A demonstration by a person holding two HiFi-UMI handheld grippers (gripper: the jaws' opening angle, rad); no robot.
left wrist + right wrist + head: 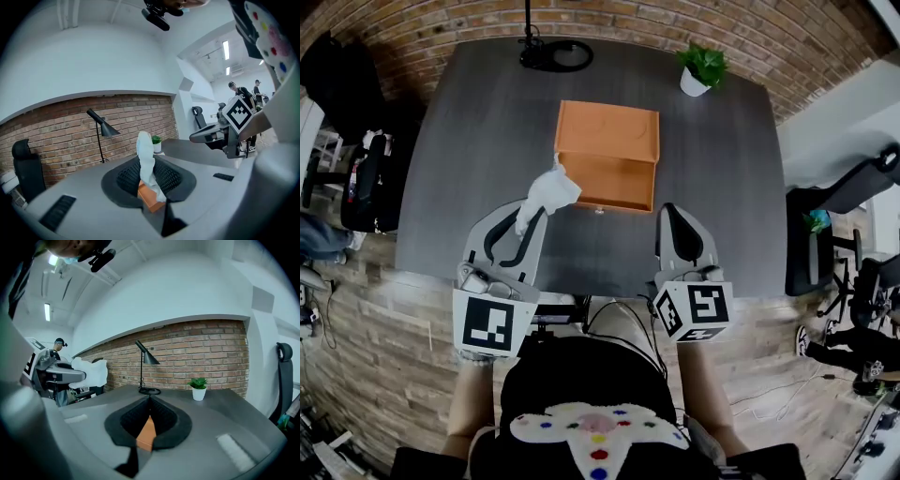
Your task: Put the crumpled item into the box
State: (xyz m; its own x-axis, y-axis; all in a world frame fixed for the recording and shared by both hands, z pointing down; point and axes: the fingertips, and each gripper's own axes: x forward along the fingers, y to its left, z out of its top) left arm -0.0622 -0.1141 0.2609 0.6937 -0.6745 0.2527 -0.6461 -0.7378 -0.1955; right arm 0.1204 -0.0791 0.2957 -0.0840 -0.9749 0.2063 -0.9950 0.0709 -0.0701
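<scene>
My left gripper (530,217) is shut on a white crumpled item (547,193), which it holds just above the table at the near left corner of the open orange box (607,155). In the left gripper view the crumpled item (147,159) stands pinched upright between the jaws, with the orange box (151,198) showing low behind it. My right gripper (672,212) is shut and empty, close to the box's near right corner. The right gripper view looks past the closed jaws of that gripper (150,401) at the orange box (147,432).
A small potted plant (701,67) stands at the table's far right and a black lamp base (553,54) at the far middle. Office chairs (853,187) stand to the right of the dark table (469,159). A brick wall lies behind the table.
</scene>
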